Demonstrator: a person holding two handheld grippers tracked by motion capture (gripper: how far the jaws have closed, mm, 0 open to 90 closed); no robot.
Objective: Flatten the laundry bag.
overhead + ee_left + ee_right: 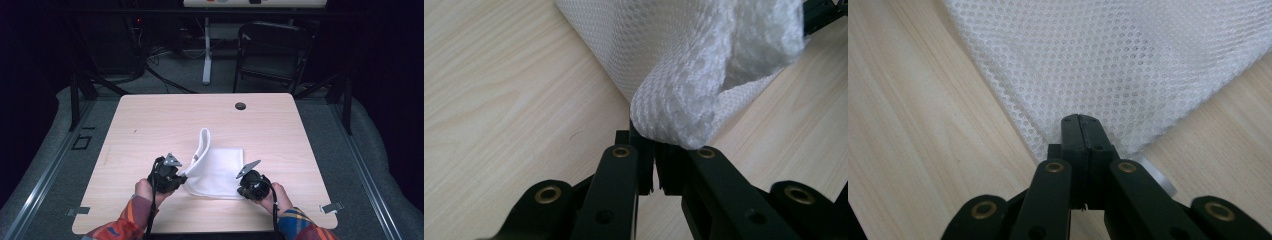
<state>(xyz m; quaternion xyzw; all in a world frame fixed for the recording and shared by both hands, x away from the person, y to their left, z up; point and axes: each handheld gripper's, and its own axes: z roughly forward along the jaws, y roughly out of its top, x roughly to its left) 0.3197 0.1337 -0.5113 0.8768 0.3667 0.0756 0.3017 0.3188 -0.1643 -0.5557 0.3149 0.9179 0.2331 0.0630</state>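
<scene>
Grippers [181, 176] [243, 186] clamping cloth [217, 167]; chair [272, 50] beyond

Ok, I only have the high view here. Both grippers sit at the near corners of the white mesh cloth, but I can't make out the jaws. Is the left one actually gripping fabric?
Observer: Yes. In the left gripper view the left gripper is shut on a bunched fold of the white mesh cloth, which bulges up just above the jaws.
Operator: And the right?
Observer: The right gripper is shut too, its jaws pressed together at the cloth's corner, with the mesh spreading flat beyond them.
Operator: Anything under that corner?
Observer: A small pale tab pokes out beside the right gripper on the table; I can't tell what it is.
</scene>
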